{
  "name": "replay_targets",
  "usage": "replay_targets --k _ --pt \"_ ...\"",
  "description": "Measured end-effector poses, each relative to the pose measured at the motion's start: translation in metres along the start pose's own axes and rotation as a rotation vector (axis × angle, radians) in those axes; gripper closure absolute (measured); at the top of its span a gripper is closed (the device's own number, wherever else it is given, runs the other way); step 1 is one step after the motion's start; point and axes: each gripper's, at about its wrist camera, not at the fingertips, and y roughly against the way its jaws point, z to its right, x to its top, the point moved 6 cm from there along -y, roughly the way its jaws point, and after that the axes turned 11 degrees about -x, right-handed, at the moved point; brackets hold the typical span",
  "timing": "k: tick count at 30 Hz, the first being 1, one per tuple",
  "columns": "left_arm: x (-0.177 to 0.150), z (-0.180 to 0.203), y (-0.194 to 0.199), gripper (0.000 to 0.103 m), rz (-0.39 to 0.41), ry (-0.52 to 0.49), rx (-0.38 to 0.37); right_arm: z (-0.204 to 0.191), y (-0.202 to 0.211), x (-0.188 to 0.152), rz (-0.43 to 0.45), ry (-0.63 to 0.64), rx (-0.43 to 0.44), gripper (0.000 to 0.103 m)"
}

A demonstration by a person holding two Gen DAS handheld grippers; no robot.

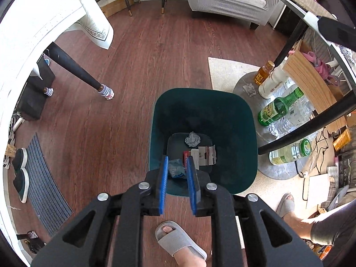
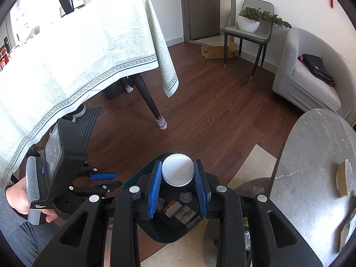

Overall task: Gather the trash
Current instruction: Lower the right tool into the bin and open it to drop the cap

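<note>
My right gripper [image 2: 177,173] is clamped on a white fluted paper cup [image 2: 177,169], one blue pad against each side of it, the round face turned toward the camera at lower centre of the right wrist view. The dark green bin [image 2: 142,178] lies directly beyond and beneath the cup; its rim peeks out to the left of the pads, and between the fingers below the cup I can see its floor with a grey crumpled wad [image 2: 186,197] and card scraps. So the cup hangs over the mouth, and I judge the coming move to be simply parting the jaws.

My left gripper [image 1: 176,165] points steeply down into the same bin [image 1: 244,122], at lower centre of its view. Its pads stand apart, and a bluish crumpled wrapper [image 1: 176,169] shows between them without being squeezed; whether it has reached the bin floor I cannot tell. Both hands are over the bin.
</note>
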Motion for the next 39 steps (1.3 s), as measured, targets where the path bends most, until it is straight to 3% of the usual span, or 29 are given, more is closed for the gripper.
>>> replay_targets --k 12,22,39 --pt "0.014 -0.010 0.045 0.084 0.139 0.035 -0.034 -0.038 -0.057 -0.019 -0.115 0.041 0.031 0.073" --pt "0.037 0.000 0.098 0.090 0.288 0.034 -0.087 -0.050 -0.093 -0.052 -0.209 0.087 0.017 0.073" --pt "0.060 0.044 0.138 0.092 0.396 -0.004 -0.153 -0.054 -0.131 -0.101 -0.329 0.129 -0.018 0.072"
